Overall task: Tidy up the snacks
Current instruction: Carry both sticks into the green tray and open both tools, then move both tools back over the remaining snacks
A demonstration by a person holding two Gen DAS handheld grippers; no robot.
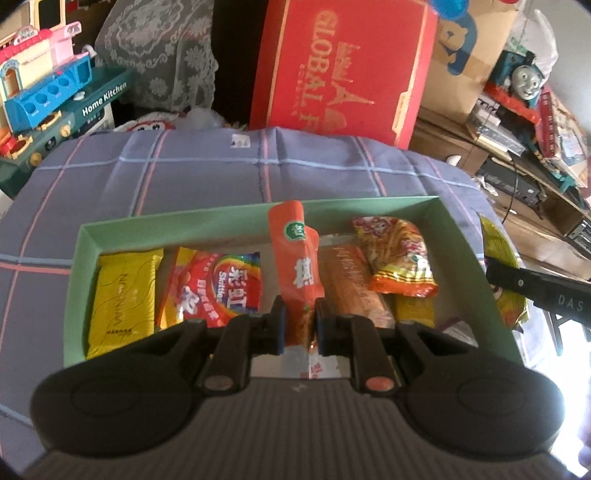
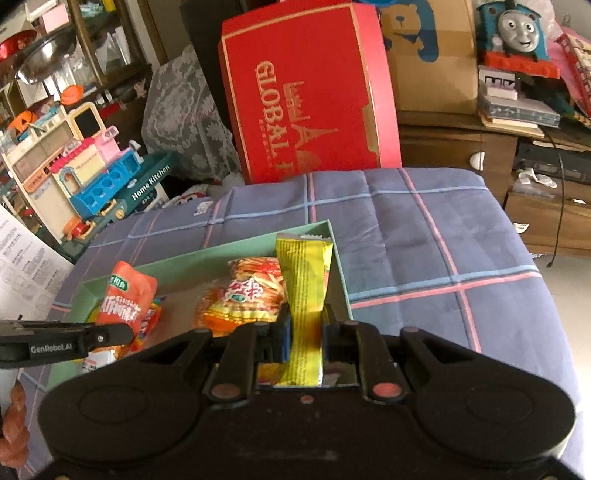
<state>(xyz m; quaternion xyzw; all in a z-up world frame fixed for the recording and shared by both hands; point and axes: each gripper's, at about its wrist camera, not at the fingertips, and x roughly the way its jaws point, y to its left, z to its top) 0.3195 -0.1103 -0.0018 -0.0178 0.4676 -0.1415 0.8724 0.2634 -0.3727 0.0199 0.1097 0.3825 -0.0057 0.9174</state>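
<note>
Holding snacks above a green tray on a plaid-covered surface | left gripper clamped on an upright orange packet over the tray's middle | right gripper clamped on a yellow packet at the tray's right end | yellow bar and Skittles bag lying inside

A red "GLOBAL" gift box stands upright at the far edge of the plaid-cloth worktop. Left of the box hangs a grey lace cloth, and further left sits a toy "Home Kitchen" playset. Right of the box is a cardboard carton with a blue bear print. Beyond the carton, a blue toy train engine with a face rests on stacked books on a wooden cabinet.
</note>
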